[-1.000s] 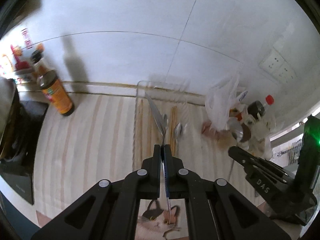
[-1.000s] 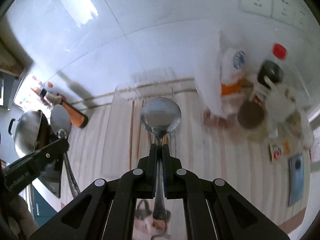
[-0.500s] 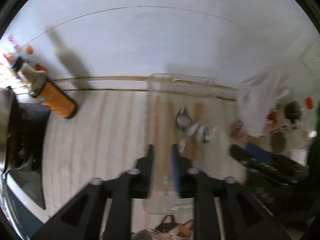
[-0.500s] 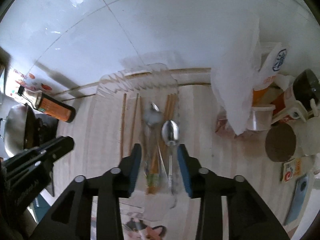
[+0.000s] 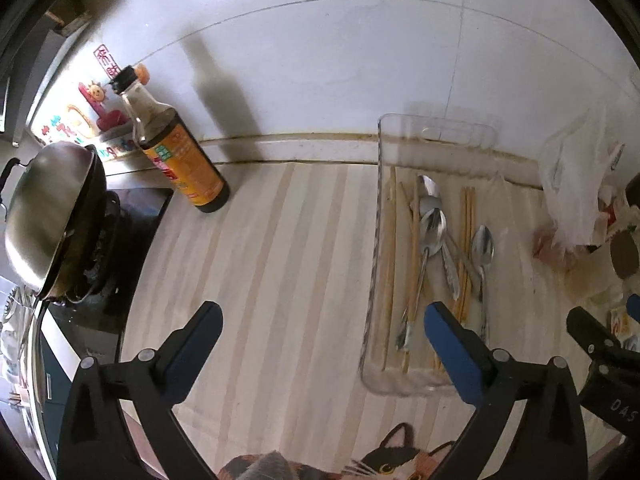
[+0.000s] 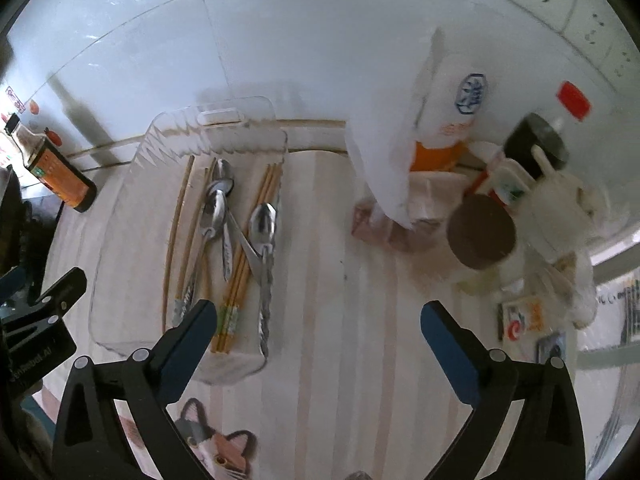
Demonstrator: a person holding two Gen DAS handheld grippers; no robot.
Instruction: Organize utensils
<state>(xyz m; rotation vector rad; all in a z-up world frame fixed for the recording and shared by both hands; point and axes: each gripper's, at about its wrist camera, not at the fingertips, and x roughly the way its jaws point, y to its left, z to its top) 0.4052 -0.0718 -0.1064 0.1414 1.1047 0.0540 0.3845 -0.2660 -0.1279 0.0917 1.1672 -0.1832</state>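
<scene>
**Spoons and chopsticks lie in the clear tray, both grippers empty**

A clear tray (image 5: 378, 240) sits on the striped bench (image 5: 280, 260) with its far end against the white tiled wall (image 5: 340, 60). Inside it lie spoons (image 5: 430, 228) and chopsticks (image 5: 466, 248), all running lengthwise from near to far. One pair of chopsticks lies along the left side of the tray; another pair lies right of the middle. Several spoons overlap in the middle, bowls toward the wall, and one spoon (image 6: 262, 224) lies by itself toward the right wall of the tray, beside the right-hand chopsticks.

The left gripper (image 5: 320, 320) hangs above the bench near the tray's near left corner, its jaws spread wide and holding nothing. The right gripper (image 6: 318, 318) hangs above the bench just right of the tray's near end, its jaws also wide apart and empty.

Left of the tray, well apart, a sauce bottle (image 5: 176, 152) with an orange label stands near the wall, dark liquid inside. Farther left a wok (image 5: 44, 208) sits on a stove. To the right of the tray stand a white plastic bag (image 6: 384, 128), a jar with a brown lid (image 6: 480, 232) and a bottle with a red cap (image 6: 572, 100).
</scene>
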